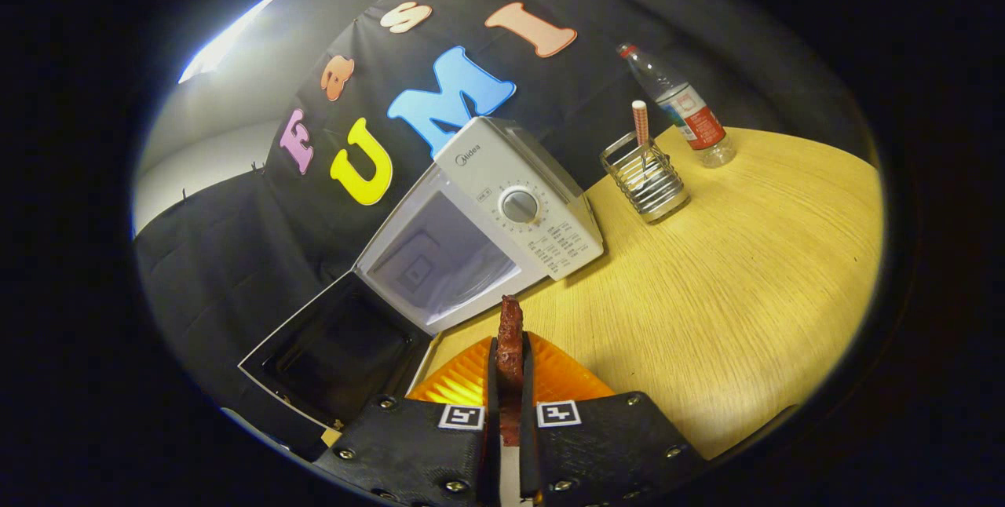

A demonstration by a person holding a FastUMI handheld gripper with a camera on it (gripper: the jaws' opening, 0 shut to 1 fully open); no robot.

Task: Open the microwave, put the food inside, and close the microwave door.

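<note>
A white microwave (502, 209) stands on the wooden table beyond my fingers, its door (330, 354) swung wide open to the left so the pale cavity (440, 260) shows. My gripper (509, 366) is shut on a dark red strip of food (510, 330), which sticks up past the fingertips. Both fingers press on its sides. The food hangs over an orange ribbed plate (557, 377) just below and ahead of the fingers, a short way in front of the microwave's opening.
A wire metal holder (648, 177) with a striped stick stands right of the microwave. A plastic bottle (683, 111) with a red label stands behind it. Bare wooden table (722, 295) spreads to the right.
</note>
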